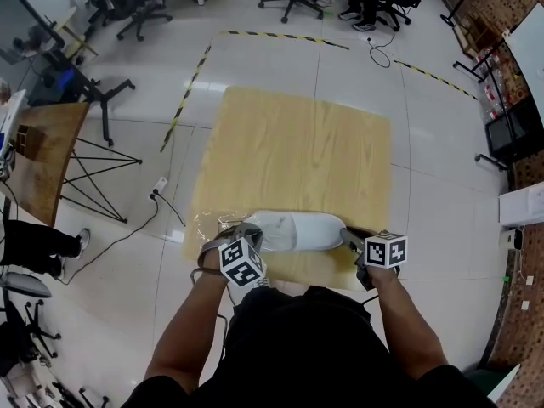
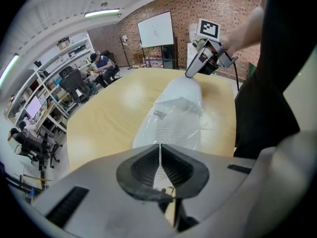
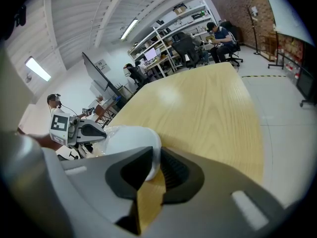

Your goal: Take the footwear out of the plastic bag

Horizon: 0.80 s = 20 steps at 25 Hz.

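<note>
One white shoe (image 1: 297,230) lies inside a clear plastic bag (image 1: 204,225) at the near edge of the wooden desk (image 1: 297,143), directly in front of the person. Condition of holds: the left hand-held gripper (image 2: 159,155) has its jaws closed to a slit, with a thin fold of bag film pinched between the pads at the package's left end. The right hand-held gripper (image 3: 152,162) has its jaws closed narrowly on the rounded white end of the shoe at the opposite end. That bite is shallow, at the pad tips only. Whether film lies between those pads and the shoe cannot be told.

Hazards, as judged:
- The right-hand bite sits on a smooth curved surface. A pull could let the jaws slide off, leaving the shoe in the bag.
- The left hold is on film alone. A hard pull may tear it or draw it out of the pads, and the bag would then travel with the shoe.
- The package sits close to the near edge. A sideways jerk could carry it off the desk.

Orientation: the shoe's long axis runs left to right across the head view, parallel to the near desk edge, spanning from one gripper to the other. The left gripper view shows a herringbone tread and a printed label through the film, so the sole appears turned away from the desk. Toe and heel cannot be told apart with confidence.
</note>
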Tool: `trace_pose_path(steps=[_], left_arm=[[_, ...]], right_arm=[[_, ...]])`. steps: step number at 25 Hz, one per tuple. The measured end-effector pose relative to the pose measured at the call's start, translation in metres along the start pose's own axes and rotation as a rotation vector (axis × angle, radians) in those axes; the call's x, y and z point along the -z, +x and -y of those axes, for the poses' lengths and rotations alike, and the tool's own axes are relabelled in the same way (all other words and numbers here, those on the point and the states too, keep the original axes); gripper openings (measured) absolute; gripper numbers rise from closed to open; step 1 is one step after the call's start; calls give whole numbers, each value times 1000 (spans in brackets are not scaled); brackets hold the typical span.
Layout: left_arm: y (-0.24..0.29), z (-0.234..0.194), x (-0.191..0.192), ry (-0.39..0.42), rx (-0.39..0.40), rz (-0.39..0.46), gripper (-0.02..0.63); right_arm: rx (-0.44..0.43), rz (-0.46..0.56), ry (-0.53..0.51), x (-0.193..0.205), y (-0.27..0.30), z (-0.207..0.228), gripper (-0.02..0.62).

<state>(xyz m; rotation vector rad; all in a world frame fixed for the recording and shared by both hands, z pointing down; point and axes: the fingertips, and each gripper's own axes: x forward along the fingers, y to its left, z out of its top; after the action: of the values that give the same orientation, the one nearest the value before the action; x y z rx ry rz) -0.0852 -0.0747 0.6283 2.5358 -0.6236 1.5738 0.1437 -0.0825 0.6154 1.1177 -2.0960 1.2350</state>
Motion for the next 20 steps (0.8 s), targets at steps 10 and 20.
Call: trace_pose_path(steps=[10, 20], left_arm=[[-6, -5, 17, -25, -17, -21, 20], [-12, -6, 26, -38, -25, -35, 20]], right_arm=[[-13, -13, -18, 5, 8, -7, 54], [-23, -20, -23, 2, 12, -8, 52]])
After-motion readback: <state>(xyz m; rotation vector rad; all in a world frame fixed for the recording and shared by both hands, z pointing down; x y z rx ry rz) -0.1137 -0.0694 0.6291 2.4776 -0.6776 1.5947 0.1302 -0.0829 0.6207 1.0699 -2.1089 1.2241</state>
